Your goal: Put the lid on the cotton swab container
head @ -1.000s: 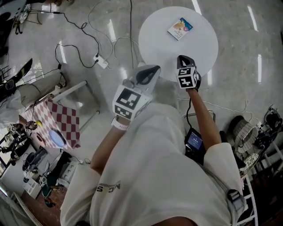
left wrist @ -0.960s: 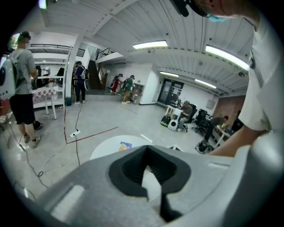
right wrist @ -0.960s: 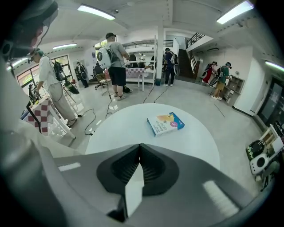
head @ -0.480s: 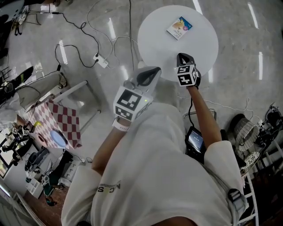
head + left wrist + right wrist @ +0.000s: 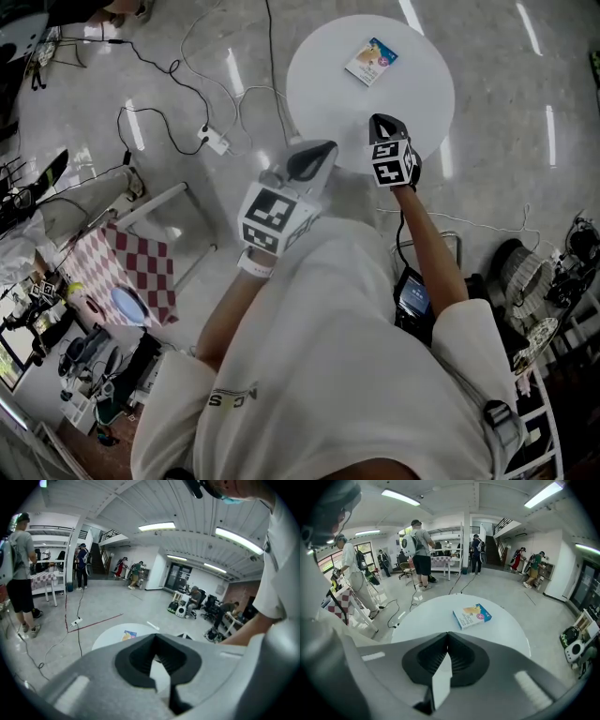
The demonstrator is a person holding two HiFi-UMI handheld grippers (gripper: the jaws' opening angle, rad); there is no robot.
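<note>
A small blue and yellow box [image 5: 371,61] lies flat on the far part of a round white table [image 5: 319,84]. No separate lid shows in any view. My left gripper [image 5: 317,153] hangs shut and empty over the floor just short of the table's near edge. My right gripper [image 5: 379,122] is shut and empty over the near rim. In the right gripper view the box [image 5: 472,616] lies ahead of the closed jaws [image 5: 447,633] on the table [image 5: 422,616]. In the left gripper view the box [image 5: 129,635] sits left of the jaw tips [image 5: 155,635].
Cables and a white power strip [image 5: 214,138] run over the glossy floor left of the table. A checkered cloth [image 5: 131,267] and a white frame [image 5: 169,202] stand at the left. Bags and gear [image 5: 530,277] sit at the right. Several people [image 5: 419,550] stand farther off.
Both grippers keep the same pose and stay shut. The head view has drifted slightly, so the table sits a little more to the left.
</note>
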